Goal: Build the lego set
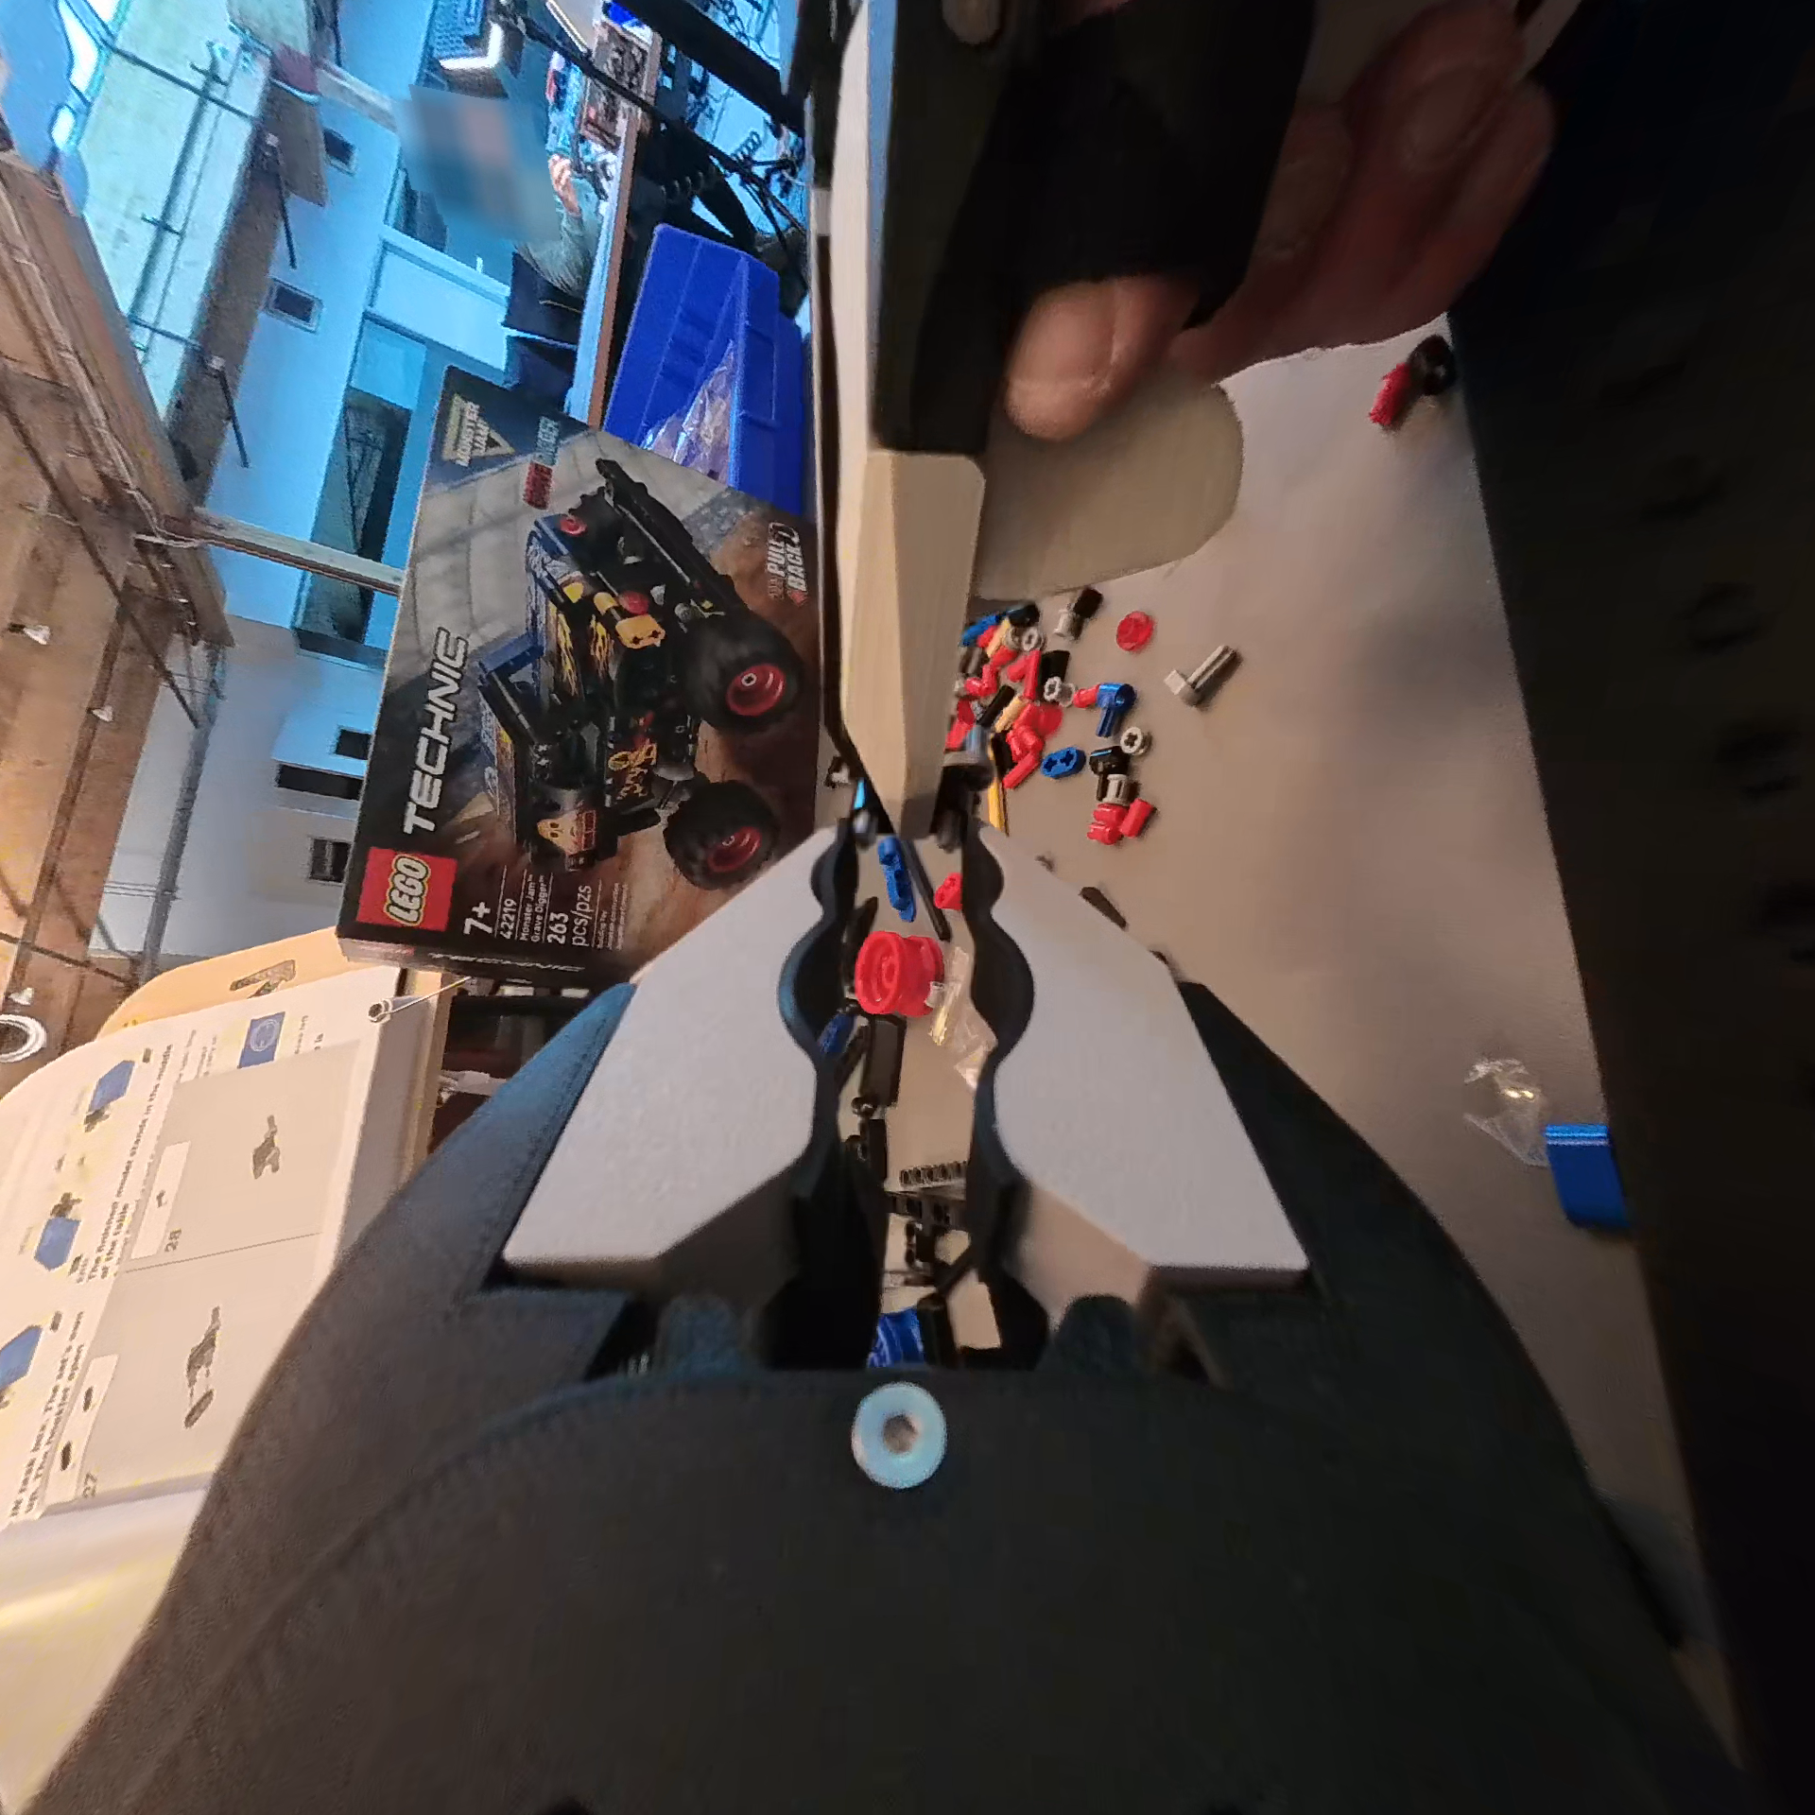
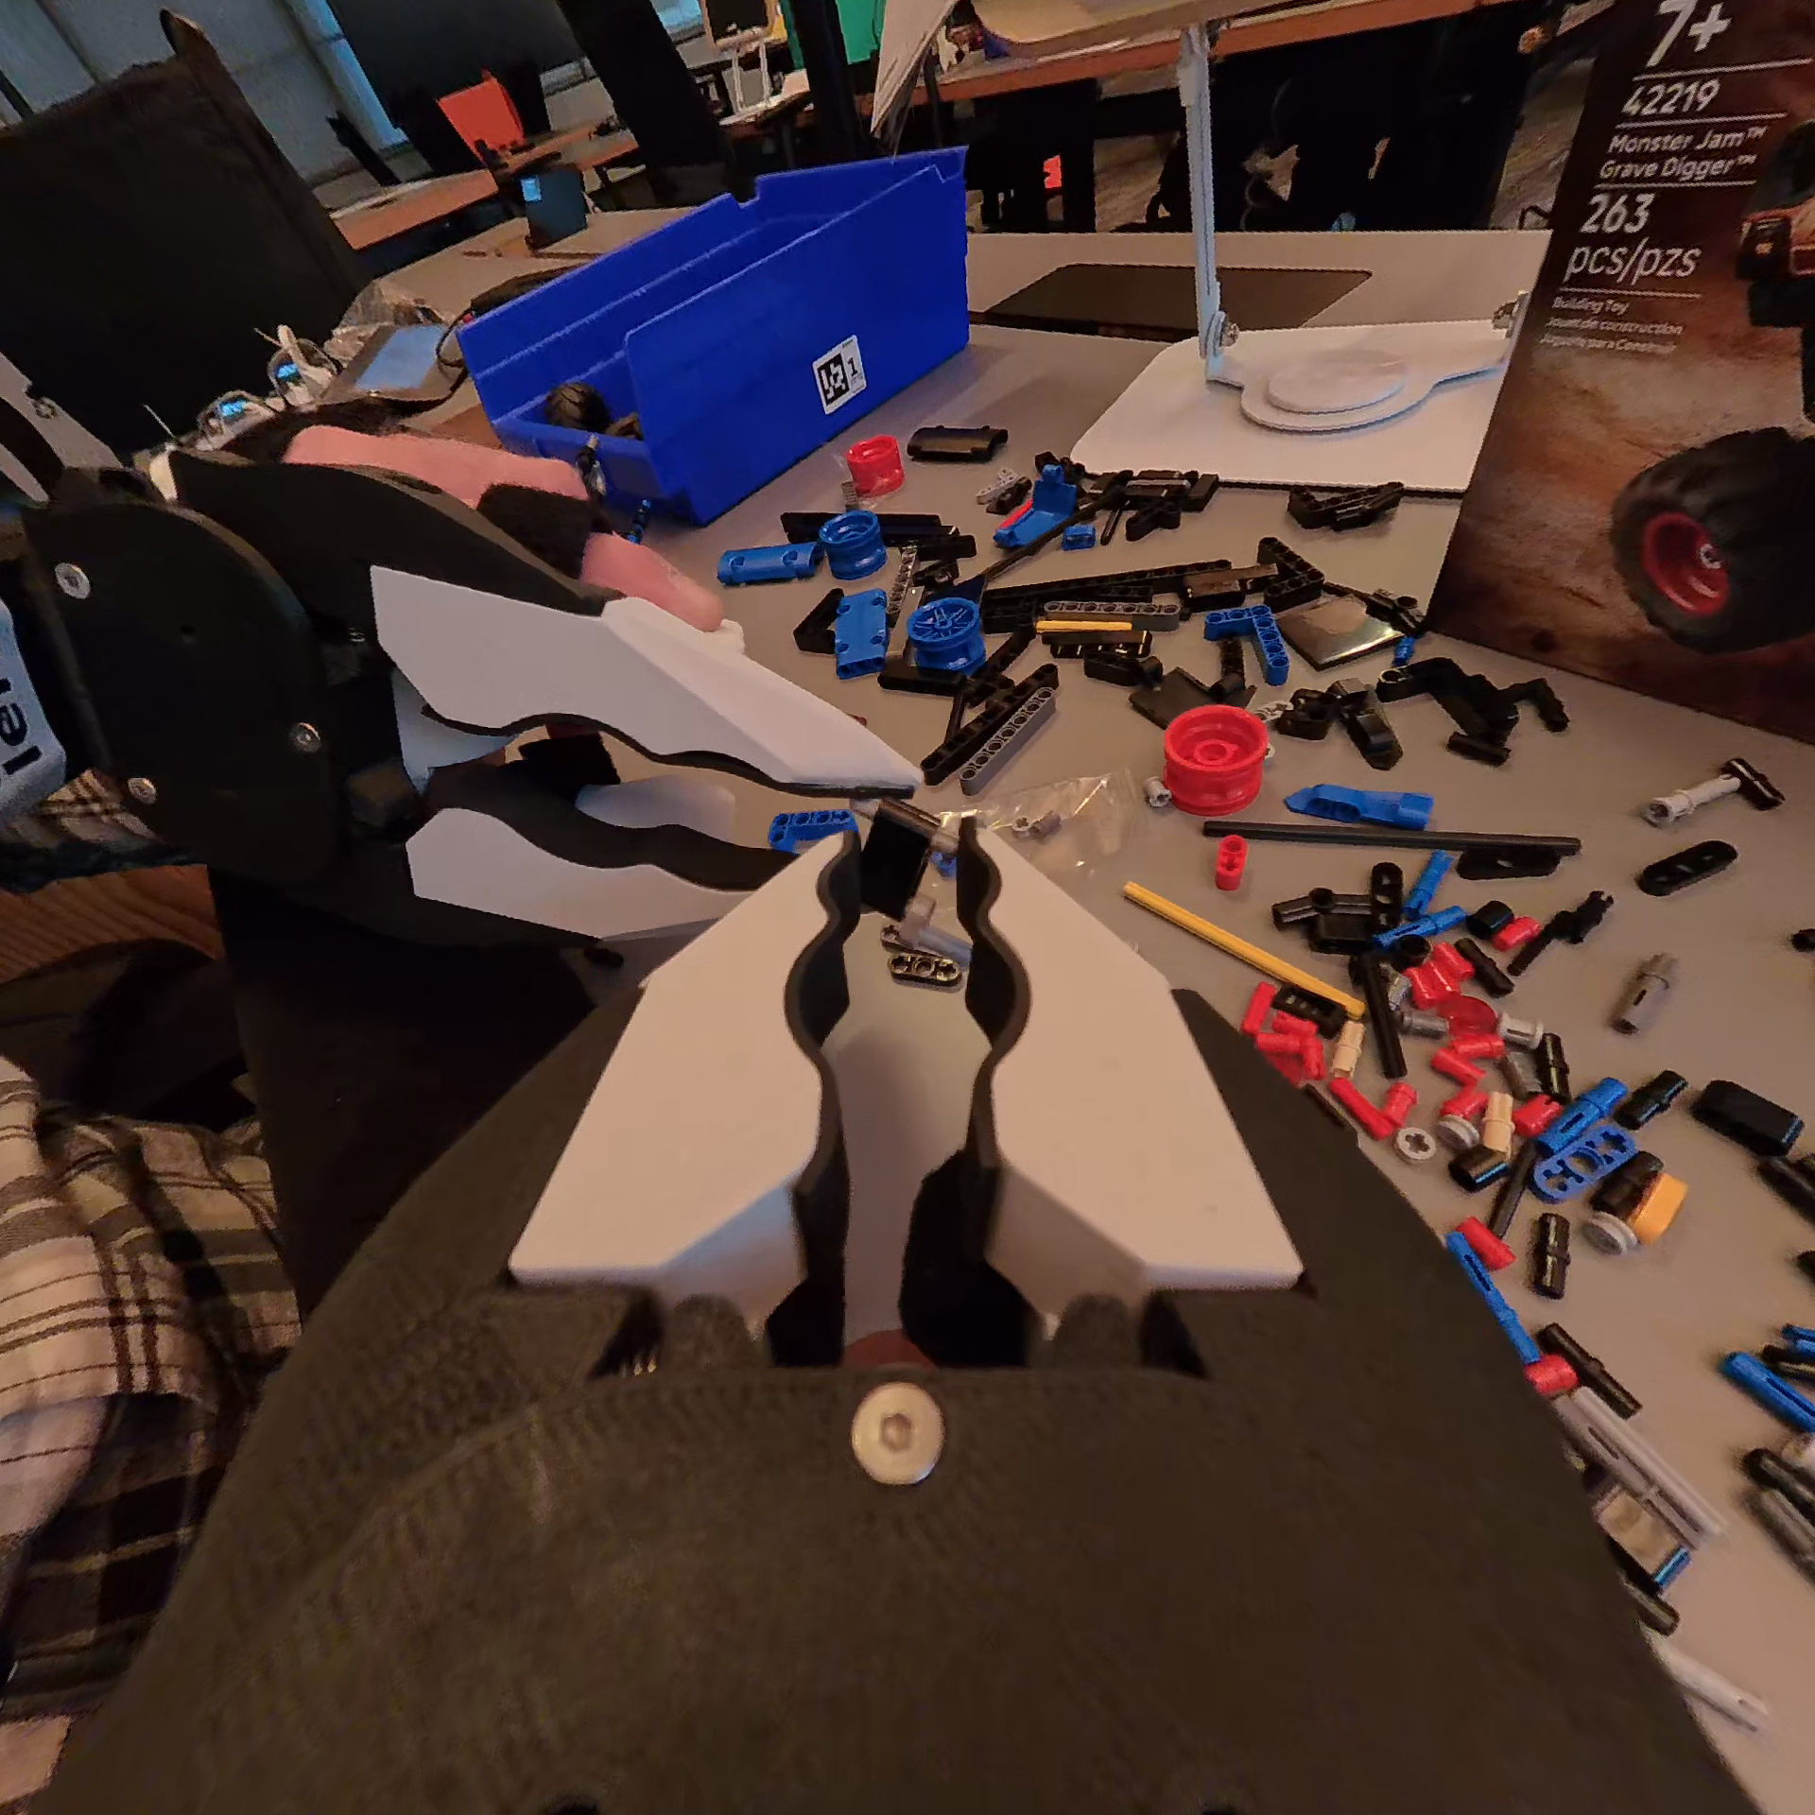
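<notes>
Pinching a small black piece (image 2: 896, 852) at its tips, the right hand-held gripper (image 2: 908, 850) met the left hand-held gripper (image 2: 889, 797), whose jaws looked nearly together on a part too hidden to name; loose lego pieces (image 2: 1395, 992) littered the desk (image 2: 1100, 943); a shallow tip-grip risked the piece twisting out and dropping among lookalikes.

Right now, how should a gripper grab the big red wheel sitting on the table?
The red wheel lies on its side, hub face pointing outward and a bit up. Coming from above, I'd probably pinch across its round ribbed rim, one finger on each side. The table in front of it is fairly open, so fingers should fit.
</notes>
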Tool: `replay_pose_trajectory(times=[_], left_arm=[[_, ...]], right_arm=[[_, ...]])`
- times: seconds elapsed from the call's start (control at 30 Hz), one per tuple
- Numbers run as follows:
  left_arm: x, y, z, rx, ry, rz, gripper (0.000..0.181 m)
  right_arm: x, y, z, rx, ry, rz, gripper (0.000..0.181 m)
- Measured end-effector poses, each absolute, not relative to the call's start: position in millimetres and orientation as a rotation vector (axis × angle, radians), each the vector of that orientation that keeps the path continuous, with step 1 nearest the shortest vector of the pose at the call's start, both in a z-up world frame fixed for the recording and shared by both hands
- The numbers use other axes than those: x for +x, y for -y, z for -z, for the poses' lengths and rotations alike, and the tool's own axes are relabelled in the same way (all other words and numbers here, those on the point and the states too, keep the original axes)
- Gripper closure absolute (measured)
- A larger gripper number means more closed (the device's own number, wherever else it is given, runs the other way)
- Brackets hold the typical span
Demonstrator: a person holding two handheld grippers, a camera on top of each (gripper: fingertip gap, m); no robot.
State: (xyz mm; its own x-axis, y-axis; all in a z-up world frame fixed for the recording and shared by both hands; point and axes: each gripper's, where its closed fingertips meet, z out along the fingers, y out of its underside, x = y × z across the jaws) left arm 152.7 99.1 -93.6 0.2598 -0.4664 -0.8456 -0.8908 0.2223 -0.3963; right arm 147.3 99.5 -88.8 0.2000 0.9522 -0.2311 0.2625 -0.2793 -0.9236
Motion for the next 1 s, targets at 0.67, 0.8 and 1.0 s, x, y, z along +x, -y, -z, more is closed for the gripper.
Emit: replay_pose_trajectory(times=[0.67,0.8,1.0], left_arm=[[152,-103,85,-1.498,-1.253,-0.224,0.162],[154,-101,84,-1.498,-1.247,-0.194,0.162],[153,-101,85,-1.5,-1.237,-0.198,0.162]], right_arm=[[164,-99,86,-1.527,1.355,-0.853,0.163],[160,-96,84,-1.496,1.354,-0.868,0.172],[158,-95,85,-1.531,1.316,-0.85,0.173]])
